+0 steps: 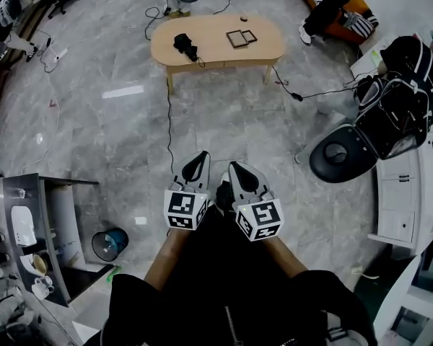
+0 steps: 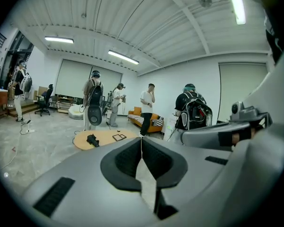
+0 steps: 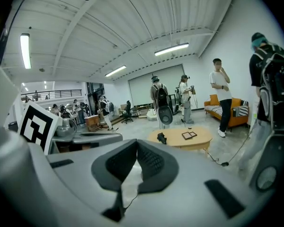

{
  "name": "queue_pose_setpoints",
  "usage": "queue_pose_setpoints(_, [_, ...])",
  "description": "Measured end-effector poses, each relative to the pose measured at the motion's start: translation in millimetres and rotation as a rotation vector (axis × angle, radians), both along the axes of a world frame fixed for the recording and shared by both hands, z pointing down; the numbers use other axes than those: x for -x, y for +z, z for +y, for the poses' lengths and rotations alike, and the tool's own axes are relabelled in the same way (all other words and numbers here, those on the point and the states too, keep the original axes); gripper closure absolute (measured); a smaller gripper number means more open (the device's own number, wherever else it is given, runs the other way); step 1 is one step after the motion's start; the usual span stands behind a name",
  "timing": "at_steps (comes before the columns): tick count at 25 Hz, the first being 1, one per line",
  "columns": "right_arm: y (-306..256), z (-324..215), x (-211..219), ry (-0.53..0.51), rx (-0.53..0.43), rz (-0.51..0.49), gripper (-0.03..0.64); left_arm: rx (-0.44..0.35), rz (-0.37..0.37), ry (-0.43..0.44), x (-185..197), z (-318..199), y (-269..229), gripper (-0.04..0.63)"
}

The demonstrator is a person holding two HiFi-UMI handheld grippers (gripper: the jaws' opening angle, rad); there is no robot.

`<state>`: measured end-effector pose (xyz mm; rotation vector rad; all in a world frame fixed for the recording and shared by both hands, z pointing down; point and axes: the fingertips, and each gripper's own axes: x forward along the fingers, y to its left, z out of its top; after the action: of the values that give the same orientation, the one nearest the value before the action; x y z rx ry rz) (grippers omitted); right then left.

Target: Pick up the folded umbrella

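Sitting side by side close to the person, the left gripper (image 1: 202, 157) and right gripper (image 1: 233, 167) are both squeezed shut with nothing in them. Far ahead, the black umbrella (image 1: 185, 45) lies near the tabletop's (image 1: 216, 52) left end, well apart from two frames (image 1: 241, 38).

Your left gripper (image 1: 200, 157) and right gripper (image 1: 233, 167) have smooth, matt grey plastic shells. Their fingers (image 2: 125, 157) carry black pads with a fine, rough, rubbery-looking texture. The marker cubes (image 1: 186, 209) look matt, printed black on white. Ahead of you, the worktop (image 1: 216, 49) is pale wood, smooth with only a dull sheen. The folded umbrella (image 1: 185, 46) lying on it looks like matt black cloth. The floor (image 1: 224, 114) is grey marbled stone tile, polished glossy enough to mirror the ceiling lights. The sofa (image 3: 210, 101) is covered in orange cloth.
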<state>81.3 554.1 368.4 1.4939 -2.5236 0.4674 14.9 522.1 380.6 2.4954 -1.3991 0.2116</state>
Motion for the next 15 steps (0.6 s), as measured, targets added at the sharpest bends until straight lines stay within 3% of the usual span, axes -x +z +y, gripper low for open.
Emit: queue_pose_setpoints(15, [13.5, -27.0, -5.8, 0.004, 0.050, -0.026, 0.606, 0.023, -0.009, -0.007, -2.5, -26.5, 8.7, 0.580])
